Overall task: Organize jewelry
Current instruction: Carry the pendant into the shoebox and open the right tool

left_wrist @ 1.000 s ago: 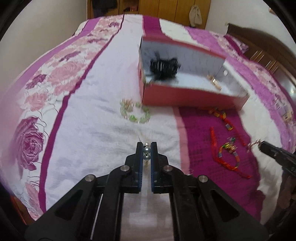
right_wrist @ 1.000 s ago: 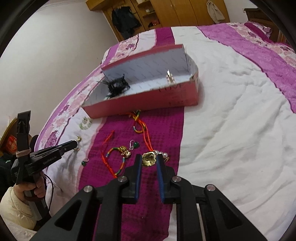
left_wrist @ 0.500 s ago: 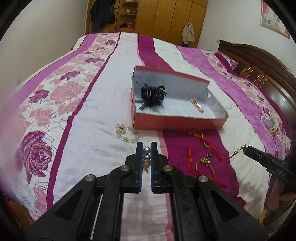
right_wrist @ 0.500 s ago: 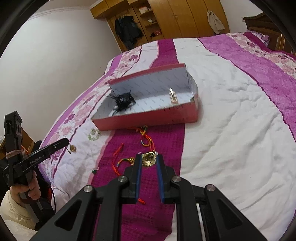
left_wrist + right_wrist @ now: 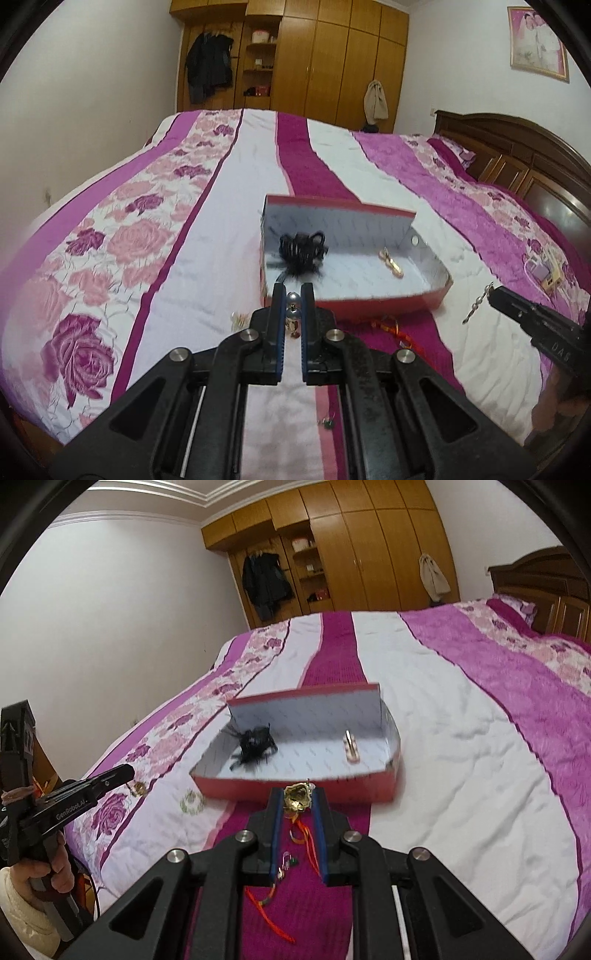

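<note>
An open red box [image 5: 388, 301] with a white inside lies on the bed; it also shows in the right wrist view [image 5: 295, 788]. It holds a black hair clip [image 5: 301, 253] and a gold clip [image 5: 391, 262]. My left gripper [image 5: 292, 299] is shut on a silver-bead earring [image 5: 293, 306], held above the bed in front of the box. My right gripper [image 5: 298, 794] is shut on a gold pendant [image 5: 296, 796] with a chain [image 5: 478, 302] hanging from it, also raised before the box.
Red and multicoloured cord bracelets [image 5: 306, 834] lie on the magenta stripe below my right gripper. A green bead bracelet [image 5: 192, 800] and a small green earring [image 5: 327, 424] lie on the white quilt. A headboard [image 5: 517, 155] stands at the right.
Both grippers have risen from the bed with their pieces and tilted up toward the box; the room's wardrobe now shows.
</note>
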`<state>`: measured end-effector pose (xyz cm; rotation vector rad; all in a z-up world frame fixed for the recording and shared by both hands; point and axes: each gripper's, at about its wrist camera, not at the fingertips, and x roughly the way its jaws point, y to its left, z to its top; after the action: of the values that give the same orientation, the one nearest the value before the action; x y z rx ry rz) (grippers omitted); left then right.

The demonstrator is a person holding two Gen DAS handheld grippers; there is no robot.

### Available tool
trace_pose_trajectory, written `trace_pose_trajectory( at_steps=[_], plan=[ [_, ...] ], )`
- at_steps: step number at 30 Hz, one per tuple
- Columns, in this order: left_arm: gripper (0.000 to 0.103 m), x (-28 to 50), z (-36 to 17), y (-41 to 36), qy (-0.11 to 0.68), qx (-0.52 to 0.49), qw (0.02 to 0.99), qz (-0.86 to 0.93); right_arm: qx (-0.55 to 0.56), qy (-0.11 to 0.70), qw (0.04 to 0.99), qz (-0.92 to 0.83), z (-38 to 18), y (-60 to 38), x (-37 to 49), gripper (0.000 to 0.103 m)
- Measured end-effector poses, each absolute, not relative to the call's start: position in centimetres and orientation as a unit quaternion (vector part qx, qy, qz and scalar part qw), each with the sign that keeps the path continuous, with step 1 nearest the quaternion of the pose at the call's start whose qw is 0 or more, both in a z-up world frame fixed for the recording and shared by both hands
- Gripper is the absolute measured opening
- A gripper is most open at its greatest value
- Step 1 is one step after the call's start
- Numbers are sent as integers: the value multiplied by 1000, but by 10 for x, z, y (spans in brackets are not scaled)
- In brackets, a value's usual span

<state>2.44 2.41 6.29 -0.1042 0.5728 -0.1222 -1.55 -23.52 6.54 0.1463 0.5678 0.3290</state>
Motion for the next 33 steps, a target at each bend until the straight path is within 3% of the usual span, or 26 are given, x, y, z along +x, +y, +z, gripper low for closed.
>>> trace_pose_trajectory(
  at_steps=[19,33],
  plan=[
    [0,84,79,-2,195,-56,978,-52,58,193,971,128,92,-209,47,17],
    [0,138,49,-12,224,-44,973,-29,48,212,972,94,68,-208,111,17]
  ],
)
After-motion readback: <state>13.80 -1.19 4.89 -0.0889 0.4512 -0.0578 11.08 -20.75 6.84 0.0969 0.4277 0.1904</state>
